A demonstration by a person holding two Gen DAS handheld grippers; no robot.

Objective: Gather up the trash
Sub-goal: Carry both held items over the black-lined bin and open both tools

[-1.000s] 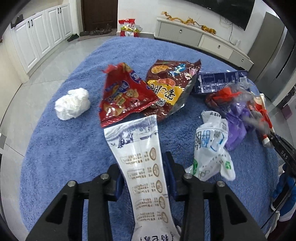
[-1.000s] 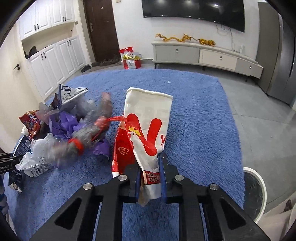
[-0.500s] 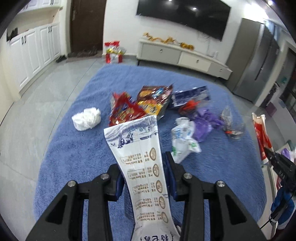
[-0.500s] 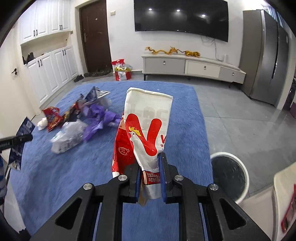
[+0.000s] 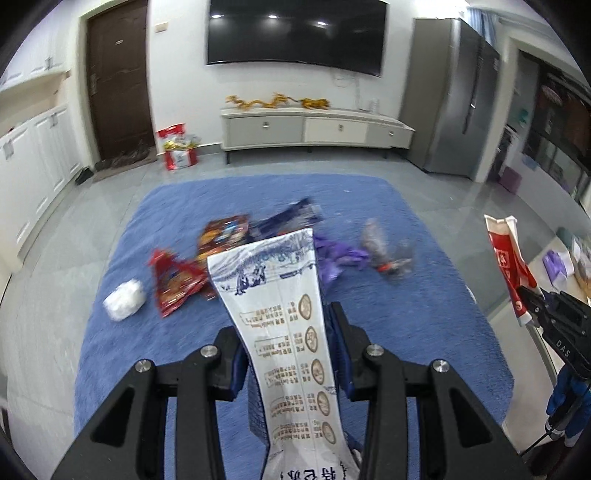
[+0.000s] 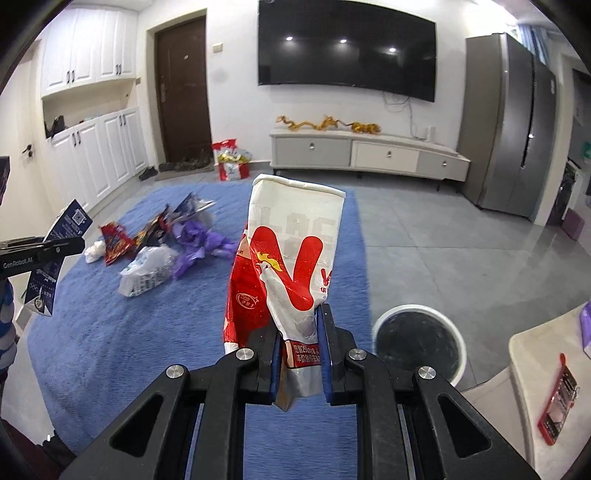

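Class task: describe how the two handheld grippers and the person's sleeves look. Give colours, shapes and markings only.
Both the left gripper and right gripper have matte black angular frames with triangular cut-outs, silver round screws, and blue pads lining the fingers. White lettering marks their sides. The sleeve is blue. No cables show.

Both views are shot from just behind the fingers, high up and tilted down at the floor.

The left wrist view is aimed along the blue rug (image 5: 424, 325) toward the TV wall at 12 o'clock, with the trash pile (image 5: 258, 251) seen fairly close just past the fingertips. The right gripper (image 5: 524, 295) is caught at 3 o'clock.

The right wrist view is faced the same way but set further right, so the pile (image 6: 166, 240) is pushed out to 10 o'clock and the white bin (image 6: 417, 343) is picked up nearby at 4 o'clock. The left gripper (image 6: 79, 242) is glimpsed at 9 o'clock.

Rug, pile, TV (image 5: 295, 33) and TV cabinet (image 6: 369, 151) are shared.
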